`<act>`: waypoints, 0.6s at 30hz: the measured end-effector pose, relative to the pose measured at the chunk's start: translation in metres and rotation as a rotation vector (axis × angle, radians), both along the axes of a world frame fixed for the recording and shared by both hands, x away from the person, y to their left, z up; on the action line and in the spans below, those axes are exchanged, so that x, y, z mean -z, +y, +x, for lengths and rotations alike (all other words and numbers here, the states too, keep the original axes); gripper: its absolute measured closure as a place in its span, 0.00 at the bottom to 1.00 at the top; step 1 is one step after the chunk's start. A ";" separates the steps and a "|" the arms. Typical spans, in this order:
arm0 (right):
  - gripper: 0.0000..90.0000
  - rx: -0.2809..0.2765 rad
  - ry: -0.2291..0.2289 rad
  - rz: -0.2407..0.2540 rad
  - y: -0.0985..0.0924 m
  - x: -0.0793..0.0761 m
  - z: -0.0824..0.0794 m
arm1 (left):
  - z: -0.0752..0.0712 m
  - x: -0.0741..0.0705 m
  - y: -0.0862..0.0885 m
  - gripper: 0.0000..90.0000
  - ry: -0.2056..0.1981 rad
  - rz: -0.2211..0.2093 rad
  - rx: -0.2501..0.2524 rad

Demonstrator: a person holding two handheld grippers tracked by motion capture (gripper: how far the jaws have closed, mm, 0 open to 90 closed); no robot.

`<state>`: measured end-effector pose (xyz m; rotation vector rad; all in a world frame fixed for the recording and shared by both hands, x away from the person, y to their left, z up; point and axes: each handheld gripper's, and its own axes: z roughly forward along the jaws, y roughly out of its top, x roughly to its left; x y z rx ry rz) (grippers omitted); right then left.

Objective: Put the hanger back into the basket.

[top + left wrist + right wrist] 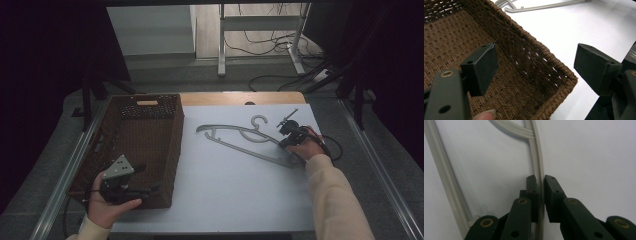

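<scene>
One hanger [245, 140], one basket [170, 150], two grippers: right gripper [541, 185] clamps hanger.

Table [235, 200]: white top, a strip of bare wood along the far edge. Brown woven basket [150, 115] sat on its left part, near corner close to the front edge. Grey plastic hanger [240, 145] lay flat right of the basket, hook toward the far side.
</scene>
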<state>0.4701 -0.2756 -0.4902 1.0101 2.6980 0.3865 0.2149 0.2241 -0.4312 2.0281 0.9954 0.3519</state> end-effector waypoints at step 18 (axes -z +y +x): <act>0.92 -0.041 -0.144 0.130 -0.012 -0.024 -0.016 | -0.001 -0.002 0.001 0.22 -0.009 -0.003 -0.007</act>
